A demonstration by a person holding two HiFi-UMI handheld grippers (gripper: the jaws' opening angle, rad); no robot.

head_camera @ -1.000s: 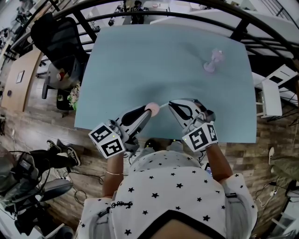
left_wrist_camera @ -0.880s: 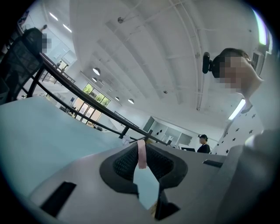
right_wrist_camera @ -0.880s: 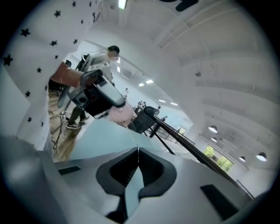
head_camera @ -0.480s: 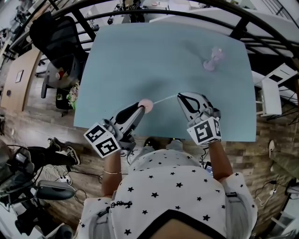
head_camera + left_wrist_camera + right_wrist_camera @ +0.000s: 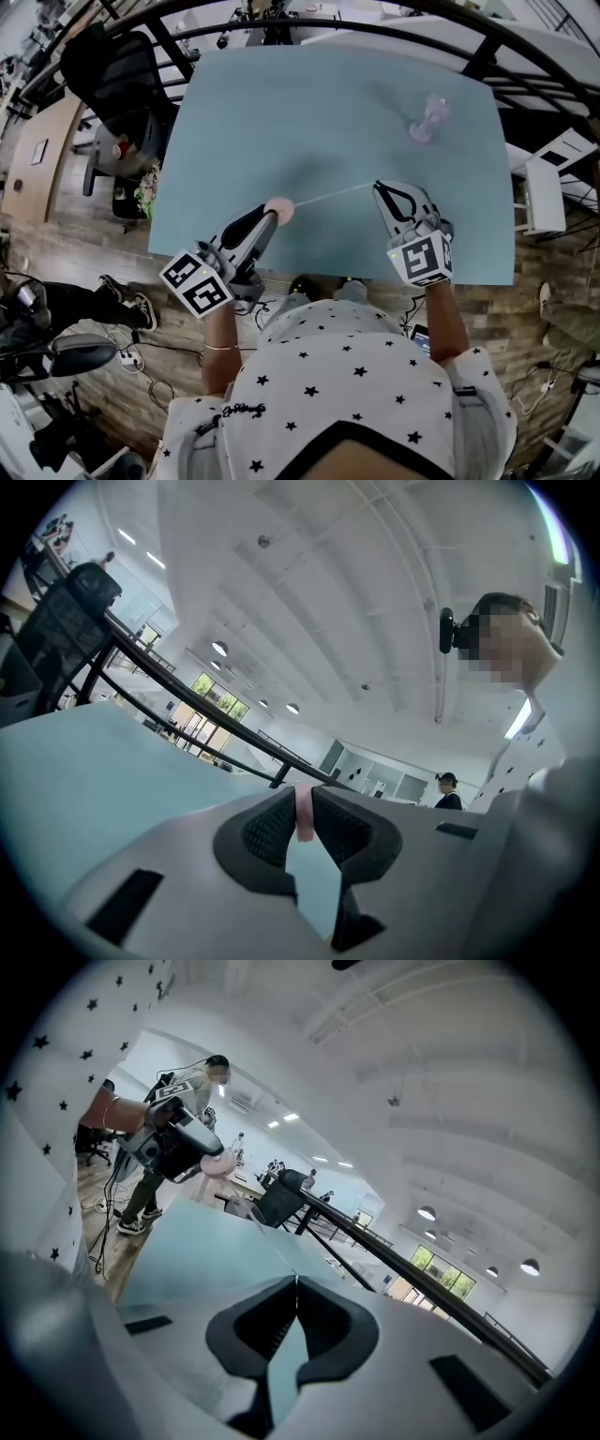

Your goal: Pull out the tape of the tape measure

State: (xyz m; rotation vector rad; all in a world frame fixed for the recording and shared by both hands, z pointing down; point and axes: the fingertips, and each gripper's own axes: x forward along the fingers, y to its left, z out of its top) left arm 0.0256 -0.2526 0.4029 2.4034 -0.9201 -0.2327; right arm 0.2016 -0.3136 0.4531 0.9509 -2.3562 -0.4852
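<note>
A small round pink tape measure [image 5: 279, 208] is pinched between the jaws of my left gripper [image 5: 269, 217], low over the light blue table [image 5: 309, 103] near its front edge. A thin white tape [image 5: 333, 195] runs from it rightward to my right gripper [image 5: 378, 187], whose jaws are shut on the tape's end. In the left gripper view the pink case [image 5: 305, 816] shows edge-on between the pads. Seen from the right gripper view, the left gripper [image 5: 206, 1158] holds the pink case [image 5: 221, 1163] at the far left, and the right gripper [image 5: 297, 1283] is pressed together.
A pale pink and clear object [image 5: 427, 122] stands on the table's far right. A black office chair [image 5: 108, 80] is off the table's left edge, and a dark railing [image 5: 487, 52] curves round the far side. Other people stand in the room beyond.
The grippers have drawn apart: the left one with the pink case went left, the right one went right. The stretch of white tape between them is longer.
</note>
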